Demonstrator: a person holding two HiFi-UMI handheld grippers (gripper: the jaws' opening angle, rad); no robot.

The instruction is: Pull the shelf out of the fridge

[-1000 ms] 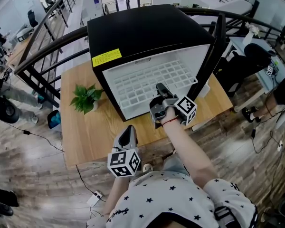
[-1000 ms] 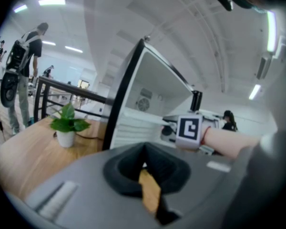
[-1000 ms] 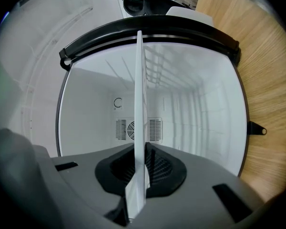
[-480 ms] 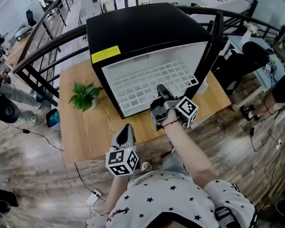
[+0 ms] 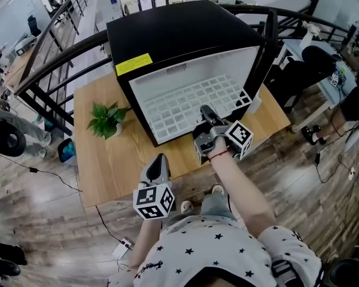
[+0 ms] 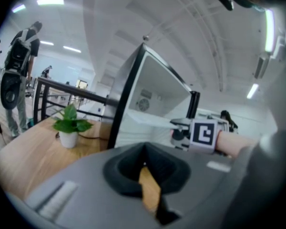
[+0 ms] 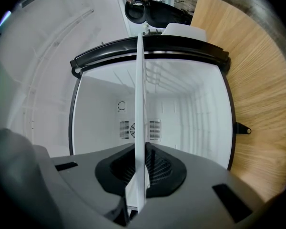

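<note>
A black mini fridge [image 5: 179, 34] stands open on the wooden table [image 5: 107, 166]. Its white grid shelf [image 5: 179, 106] sticks partway out of the opening toward me. My right gripper [image 5: 206, 113] is shut on the shelf's front edge. In the right gripper view the shelf [image 7: 140, 94] runs edge-on between the jaws of the right gripper [image 7: 140, 168], with the white fridge interior [image 7: 186, 118] behind it. My left gripper [image 5: 160, 161] hovers over the table's front edge, shut and holding nothing. The left gripper [image 6: 145, 168] looks toward the fridge [image 6: 148, 89] and the shelf [image 6: 150, 121].
A small potted plant [image 5: 107, 119] stands on the table left of the fridge. The fridge door [image 5: 267, 46] hangs open on the right. A black railing [image 5: 54, 40] runs behind the table. A person [image 6: 19, 70] stands far off on the left.
My right gripper has drawn back a little toward the table's front edge, bringing the shelf slightly further out. The left gripper has stayed where it was.
</note>
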